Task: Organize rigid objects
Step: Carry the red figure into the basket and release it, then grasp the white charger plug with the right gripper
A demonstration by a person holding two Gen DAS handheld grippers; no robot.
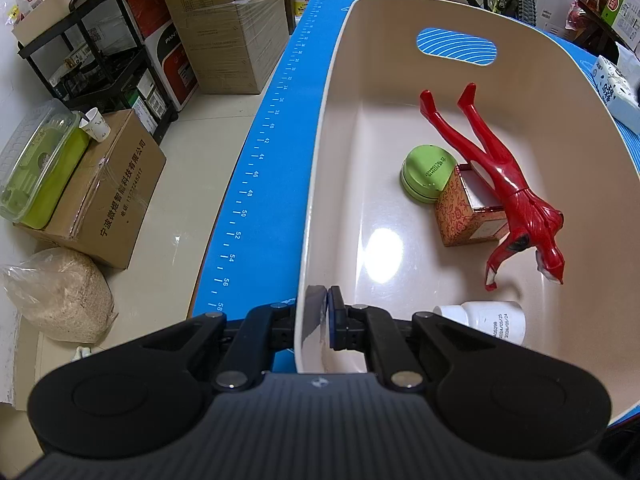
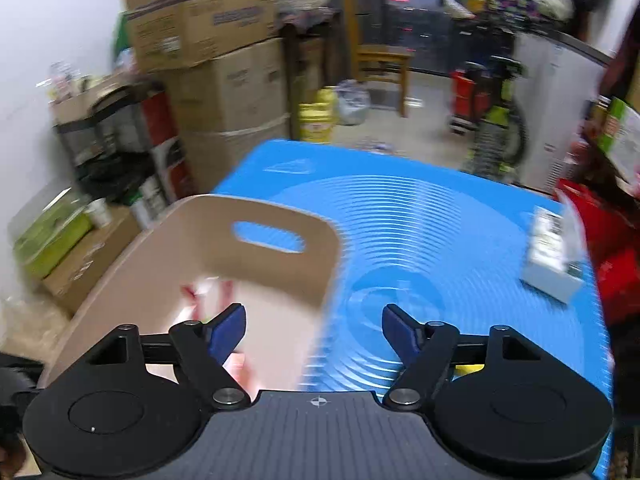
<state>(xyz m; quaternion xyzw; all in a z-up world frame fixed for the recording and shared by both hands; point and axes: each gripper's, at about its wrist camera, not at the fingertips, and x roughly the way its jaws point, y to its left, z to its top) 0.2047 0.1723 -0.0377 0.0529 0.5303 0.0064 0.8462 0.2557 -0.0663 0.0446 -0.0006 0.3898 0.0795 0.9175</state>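
A beige plastic bin (image 1: 332, 80) stands on the blue mat (image 1: 272, 168). Inside it lie a red action figure (image 1: 504, 184), a green round tin (image 1: 426, 174), a small patterned brown box (image 1: 460, 216) and a white bottle (image 1: 492, 320). My left gripper (image 1: 326, 320) is shut on the bin's near left rim, one finger inside and one outside. In the blurred right wrist view my right gripper (image 2: 314, 328) is open and empty, above the bin's right wall (image 2: 280, 264) and the mat (image 2: 440, 240).
A white carton (image 2: 552, 256) lies on the mat's right side; it also shows in the left wrist view (image 1: 616, 92). Cardboard boxes (image 1: 224, 28), a black rack (image 1: 100, 48), a green container (image 1: 36, 176) and a grain bag (image 1: 64, 292) stand on the floor to the left.
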